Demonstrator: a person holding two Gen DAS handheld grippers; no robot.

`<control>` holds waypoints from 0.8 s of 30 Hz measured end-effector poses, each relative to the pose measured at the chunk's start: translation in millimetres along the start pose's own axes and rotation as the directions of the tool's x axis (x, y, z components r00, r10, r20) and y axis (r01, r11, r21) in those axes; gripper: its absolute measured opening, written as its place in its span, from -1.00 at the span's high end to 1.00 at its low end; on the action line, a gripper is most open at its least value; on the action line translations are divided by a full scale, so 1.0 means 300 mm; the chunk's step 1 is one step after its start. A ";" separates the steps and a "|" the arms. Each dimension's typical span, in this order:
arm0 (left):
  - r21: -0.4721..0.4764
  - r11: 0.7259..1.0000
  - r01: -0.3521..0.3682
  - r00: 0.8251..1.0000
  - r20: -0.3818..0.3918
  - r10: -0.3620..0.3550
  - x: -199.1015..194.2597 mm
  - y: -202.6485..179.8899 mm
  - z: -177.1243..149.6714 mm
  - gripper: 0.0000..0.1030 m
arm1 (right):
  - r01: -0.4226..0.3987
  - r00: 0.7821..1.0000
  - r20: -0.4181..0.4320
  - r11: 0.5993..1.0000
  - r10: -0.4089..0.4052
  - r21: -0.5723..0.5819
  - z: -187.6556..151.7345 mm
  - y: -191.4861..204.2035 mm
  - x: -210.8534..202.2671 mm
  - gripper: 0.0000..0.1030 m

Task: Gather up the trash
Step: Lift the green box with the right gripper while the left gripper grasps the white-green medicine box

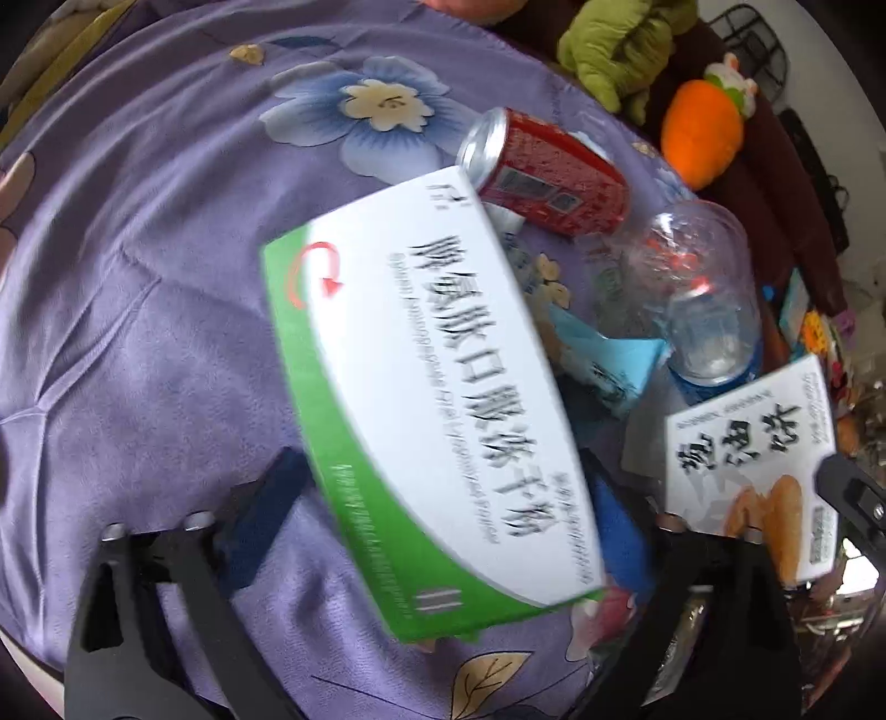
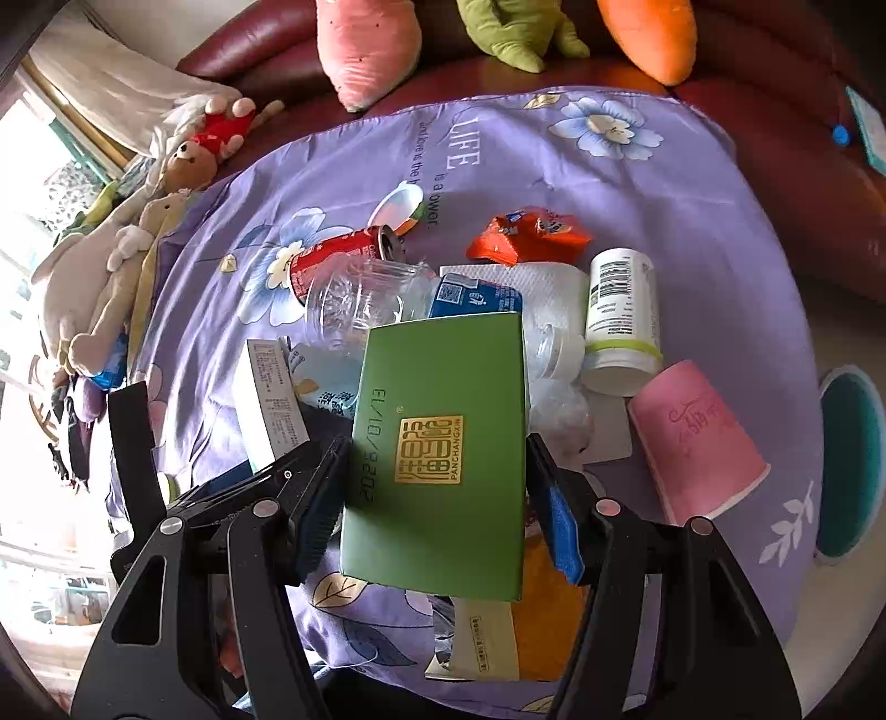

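My left gripper (image 1: 443, 498) is shut on a white and green medicine box (image 1: 426, 399) and holds it tilted above the purple flowered cloth (image 1: 138, 332). My right gripper (image 2: 437, 487) is shut on a green box with a gold label (image 2: 443, 443), held over the trash pile. That box shows its white printed side in the left wrist view (image 1: 753, 465). On the cloth lie a red can (image 2: 338, 257), a clear plastic bottle (image 2: 382, 299), an orange wrapper (image 2: 526, 232), a white canister (image 2: 623, 321), a pink paper cup (image 2: 698, 437) and a paper towel (image 2: 548, 288).
Plush toys line the dark red sofa behind: a pink carrot (image 2: 368, 44), a green one (image 2: 509, 27), an orange one (image 2: 653, 33), a bear and rabbit (image 2: 138, 221) at left. A teal round thing (image 2: 850, 459) lies past the cloth's right edge.
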State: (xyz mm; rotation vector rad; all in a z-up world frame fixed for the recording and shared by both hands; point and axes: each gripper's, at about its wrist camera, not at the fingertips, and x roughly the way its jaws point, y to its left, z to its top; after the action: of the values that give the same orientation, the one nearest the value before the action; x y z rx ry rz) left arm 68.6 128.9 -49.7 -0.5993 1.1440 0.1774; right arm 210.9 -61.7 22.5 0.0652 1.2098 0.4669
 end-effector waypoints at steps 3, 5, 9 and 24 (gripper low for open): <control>0.053 0.998 -0.023 1.000 0.019 0.022 -0.008 -0.027 -0.021 -0.63 | -0.016 1.000 -0.007 1.000 0.016 0.006 -0.001 -0.017 0.010 -0.16; 0.062 0.997 -0.035 0.999 0.028 0.033 -0.017 -0.036 -0.034 -0.62 | -0.027 1.000 -0.009 1.000 0.027 0.011 -0.002 -0.026 0.013 -0.18; 0.089 0.994 -0.061 0.997 0.042 0.057 -0.024 -0.054 -0.055 -0.62 | -0.032 0.999 -0.016 0.999 0.032 0.000 0.001 -0.017 0.028 -0.25; 0.203 0.973 -0.110 0.985 0.153 0.080 -0.179 -0.122 -0.058 -0.47 | -0.102 0.988 0.116 0.994 0.099 0.024 0.021 -0.061 -0.133 -0.13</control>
State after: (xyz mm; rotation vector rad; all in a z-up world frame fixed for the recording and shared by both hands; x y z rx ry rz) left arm 47.9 98.1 6.4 -0.3386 1.0362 0.1760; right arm 211.5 -92.3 54.7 0.1771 1.1040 0.5261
